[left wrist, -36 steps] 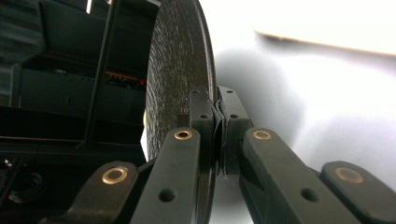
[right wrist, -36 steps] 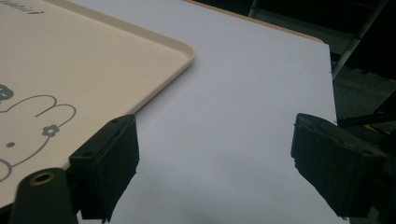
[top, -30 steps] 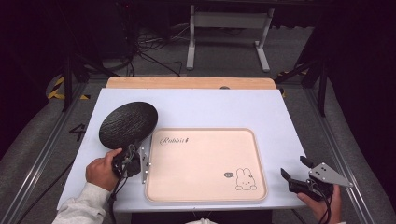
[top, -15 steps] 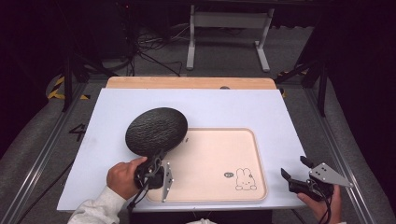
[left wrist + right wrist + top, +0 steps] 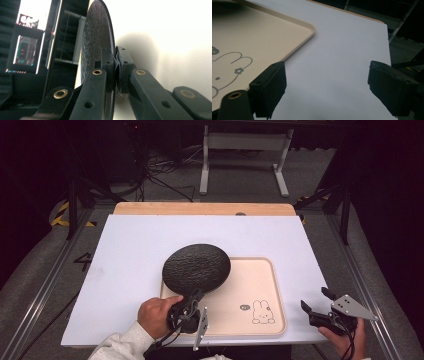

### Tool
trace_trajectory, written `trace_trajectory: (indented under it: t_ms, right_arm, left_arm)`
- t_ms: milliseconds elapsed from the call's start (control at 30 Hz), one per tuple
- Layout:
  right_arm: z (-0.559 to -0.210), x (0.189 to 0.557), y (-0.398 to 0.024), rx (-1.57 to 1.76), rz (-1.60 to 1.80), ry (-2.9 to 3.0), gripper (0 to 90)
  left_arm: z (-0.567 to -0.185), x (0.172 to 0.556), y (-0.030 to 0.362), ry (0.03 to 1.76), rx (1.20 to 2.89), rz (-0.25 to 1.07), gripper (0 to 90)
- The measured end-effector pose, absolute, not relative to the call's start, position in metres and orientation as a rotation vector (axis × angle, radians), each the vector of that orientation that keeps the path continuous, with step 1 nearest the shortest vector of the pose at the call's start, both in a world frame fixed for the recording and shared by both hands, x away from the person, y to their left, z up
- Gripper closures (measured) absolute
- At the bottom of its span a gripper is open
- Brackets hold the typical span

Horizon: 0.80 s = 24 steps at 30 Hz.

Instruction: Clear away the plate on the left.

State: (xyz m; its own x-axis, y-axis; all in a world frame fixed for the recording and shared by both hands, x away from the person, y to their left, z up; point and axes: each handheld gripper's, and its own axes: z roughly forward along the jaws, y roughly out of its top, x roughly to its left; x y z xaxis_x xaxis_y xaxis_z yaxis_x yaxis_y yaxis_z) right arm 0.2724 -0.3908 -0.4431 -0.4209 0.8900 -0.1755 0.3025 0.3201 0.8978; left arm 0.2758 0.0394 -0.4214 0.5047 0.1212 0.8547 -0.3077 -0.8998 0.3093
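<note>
So the left gripper (image 5: pixel 192 306) has its jaws pinched tight on the rim of the black plate (image 5: pixel 196 268); in the left gripper view you can see the edge of the plate (image 5: pixel 97 45) squeezed between the pads, plate held edge-on. What's changed: a second ago the plate was out at about 9 o'clock of the cream tray (image 5: pixel 252 285), over bare worktop (image 5: pixel 130 250). Now it's been carried across and hangs over the tray's 10 o'clock corner, overlapping the rim. Can't tell if it's touching the tray or just above it. My read is the carry is nearly done and the set-down on the tray is next. The right gripper (image 5: pixel 316 306) hasn't budged, parked at the tray's 4 o'clock with jaws wide apart and nothing between them, bunny print (image 5: pixel 227 67) just beside it.
</note>
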Motion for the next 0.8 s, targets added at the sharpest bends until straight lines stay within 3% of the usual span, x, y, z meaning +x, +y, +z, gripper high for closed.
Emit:
trace_trajectory:
  t_ms: [800]
  right_arm:
    - [-0.444, 0.272, -0.392, 1.057, 1.080, 1.895, 16.1]
  left_arm:
    - [-0.442, 0.264, -0.004, -0.349, 2.342, 1.246, 85.9]
